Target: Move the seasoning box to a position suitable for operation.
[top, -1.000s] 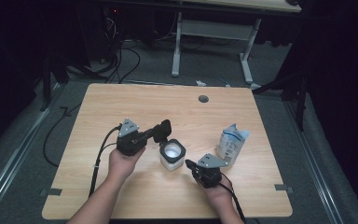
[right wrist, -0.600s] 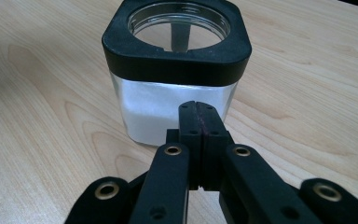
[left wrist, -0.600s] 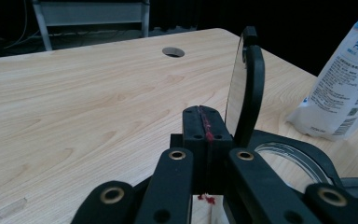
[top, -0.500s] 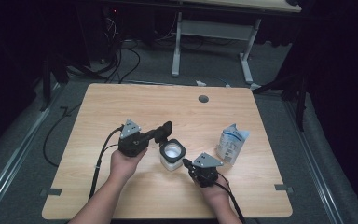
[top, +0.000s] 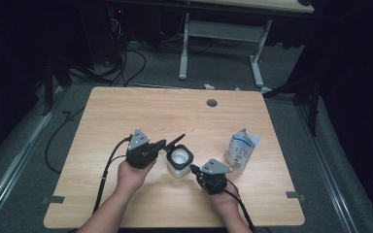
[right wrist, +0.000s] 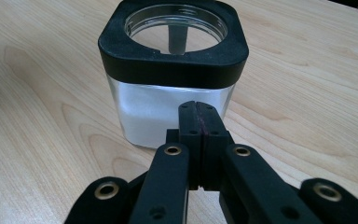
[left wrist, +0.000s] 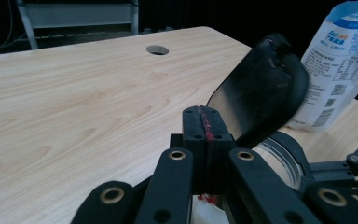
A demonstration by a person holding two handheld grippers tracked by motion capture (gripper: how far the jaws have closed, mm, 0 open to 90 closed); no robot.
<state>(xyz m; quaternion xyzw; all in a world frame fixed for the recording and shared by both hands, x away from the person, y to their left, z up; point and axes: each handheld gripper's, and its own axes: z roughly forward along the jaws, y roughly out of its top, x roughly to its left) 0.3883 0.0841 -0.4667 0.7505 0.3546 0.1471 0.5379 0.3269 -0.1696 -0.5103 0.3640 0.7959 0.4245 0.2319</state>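
Observation:
A square clear jar (top: 179,161) with a black collar (right wrist: 172,53) and white contents stands uncovered at the middle of the wooden table (top: 126,111). My left gripper (top: 164,144) is just left of it, jaws shut on the lower edge of a black lid (left wrist: 261,88). The lid tilts up over the jar's left rim (left wrist: 284,154). My right gripper (top: 194,169) lies low at the jar's front right. Its jaws (right wrist: 198,116) are shut on nothing, tips close to the jar's near wall (right wrist: 149,112).
A white and blue pouch (top: 242,149) stands upright right of the jar, also behind the lid (left wrist: 340,56). A round cable hole (top: 211,103) sits near the table's far edge. Cables trail from both grippers toward the front edge. Bare wood lies left and behind.
My left gripper and the black lid have shifted slightly down and right, closer to the jar's rim. The right gripper and jar have stayed put.

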